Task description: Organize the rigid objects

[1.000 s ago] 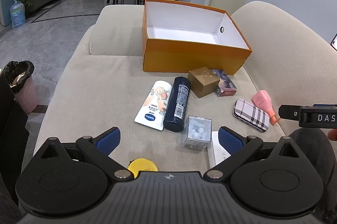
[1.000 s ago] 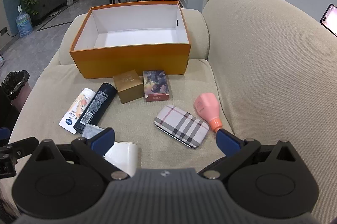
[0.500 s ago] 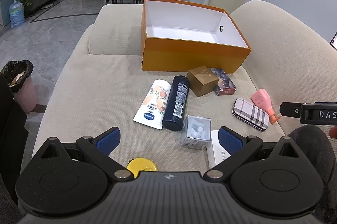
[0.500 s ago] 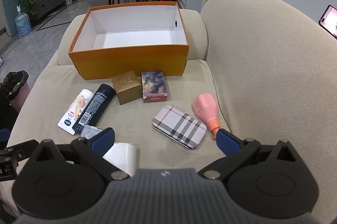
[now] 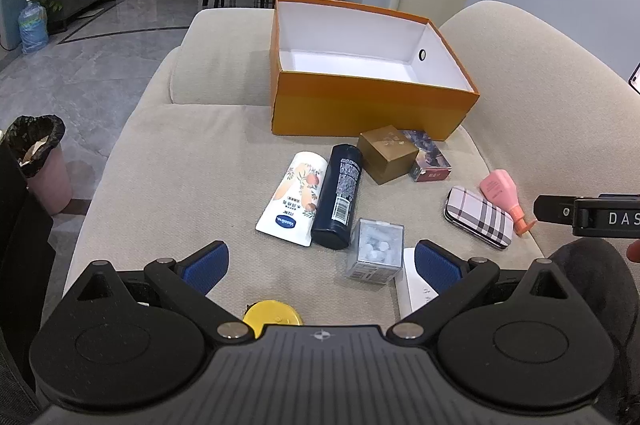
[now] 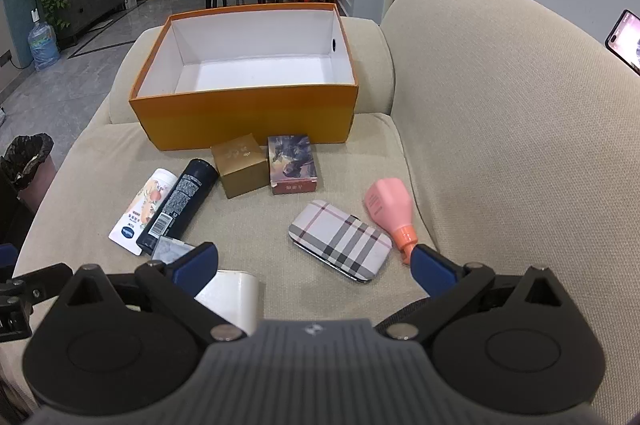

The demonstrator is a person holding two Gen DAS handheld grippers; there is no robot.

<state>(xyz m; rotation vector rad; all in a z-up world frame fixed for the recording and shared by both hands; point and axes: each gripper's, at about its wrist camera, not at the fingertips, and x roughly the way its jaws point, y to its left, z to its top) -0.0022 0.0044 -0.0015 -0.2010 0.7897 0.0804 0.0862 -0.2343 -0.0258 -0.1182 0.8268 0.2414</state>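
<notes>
Together, your two grippers hung low over the beige sofa seat point(image 6: 256, 221), both with fingers spread wide and nothing between them. Farthest left, a pink waste bin point(image 5: 42, 165) with a black liner stood on the floor beside the sofa. Your left gripper point(image 5: 322, 261) hovered above a yellow round lid point(image 5: 272, 313) and a clear plastic box point(image 5: 376, 249) of small white pieces, with a white flat box point(image 6: 234, 295) just right of that. Ahead lay a white lotion tube point(image 5: 296, 197) touching a dark blue bottle point(image 5: 340, 193) side by side. Next came a gold cube box point(image 6: 240, 169) and a dark picture-printed card box point(image 6: 292, 163), close together, just in front of the open orange shoebox point(image 6: 248, 113), whose white inside held nothing. Your right gripper point(image 6: 314, 265) was over the near end of a plaid case point(image 6: 340, 239). Beside that case on the right, a pink bottle point(image 6: 390, 203) lay on its side, its orange nozzle just by the gripper's right finger point(image 6: 434, 271), near the sofa backrest point(image 6: 520, 145).
</notes>
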